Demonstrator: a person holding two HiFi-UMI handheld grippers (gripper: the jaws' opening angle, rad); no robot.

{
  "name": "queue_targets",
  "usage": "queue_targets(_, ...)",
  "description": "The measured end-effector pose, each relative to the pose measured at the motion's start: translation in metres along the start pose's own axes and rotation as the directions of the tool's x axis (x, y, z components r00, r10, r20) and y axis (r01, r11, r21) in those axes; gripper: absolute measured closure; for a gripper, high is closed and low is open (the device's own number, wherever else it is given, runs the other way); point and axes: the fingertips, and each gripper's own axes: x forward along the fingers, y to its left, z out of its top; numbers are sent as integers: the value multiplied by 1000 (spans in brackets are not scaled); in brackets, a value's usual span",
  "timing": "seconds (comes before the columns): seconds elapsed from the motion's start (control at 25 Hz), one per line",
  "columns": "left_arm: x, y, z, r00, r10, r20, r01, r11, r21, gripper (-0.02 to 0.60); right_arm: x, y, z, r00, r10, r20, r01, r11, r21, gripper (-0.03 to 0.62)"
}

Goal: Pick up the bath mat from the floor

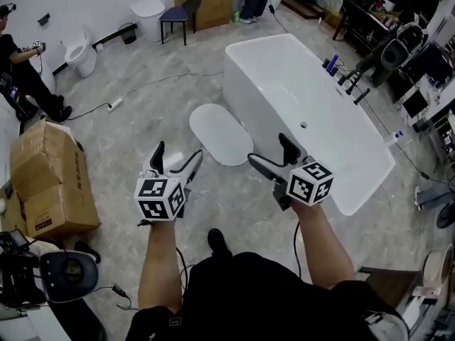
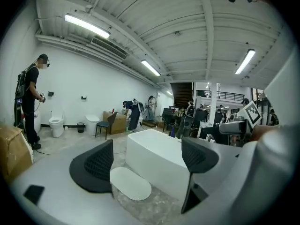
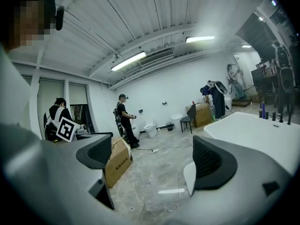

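Note:
The bath mat [image 1: 221, 133] is a white oval lying flat on the grey marbled floor, close beside the near end of the bathtub. Both grippers hover above the floor, short of the mat and apart from it. My left gripper [image 1: 178, 153] is open and empty, just left of the mat's near end. In the left gripper view the mat [image 2: 130, 183] shows low between the spread jaws of the left gripper [image 2: 147, 149]. My right gripper [image 1: 269, 150] is open with nothing in it, just right of the mat. In the right gripper view only a sliver of the mat [image 3: 189, 176] shows beside the right jaw.
A white bathtub [image 1: 306, 112] stands right of the mat. A cardboard box [image 1: 50, 180] sits at the left. A cable with a power strip [image 1: 115, 104] crosses the floor behind. A toilet [image 1: 79, 52], a chair [image 1: 183, 11] and people stand farther back.

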Motion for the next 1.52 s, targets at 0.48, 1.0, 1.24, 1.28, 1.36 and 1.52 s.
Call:
queue_targets(0.48,22,29,14,999,-35,-12,36,999,36,114,43,-11,20,999,-37,23,37,999,4,62)
queue_targets(1.0,98,58,14,995,-49,-92,57,995,82,115,132,-69,38,999,-11,47,7,997,78,62)
queue_targets(1.24,180,95,19,991,-51,-125,57,998,41,116,183,-129,40,999,-32,3,32,995,97,63)
queue_targets(1.28,192,100,20,989,-57,-137,62,997,37,117,192,-141,39,999,-39,-3,39,993,113,62)
queue_targets(1.36,211,112,24,985,-59,-161,66,997,40,115,214,-160,41,999,-42,-12,43,989,140,63)
queue_targets(1.52,246,139,36,980,-33,-194,43,998,47,117,252,-188,49,1000,-20,-21,23,986,163,63)
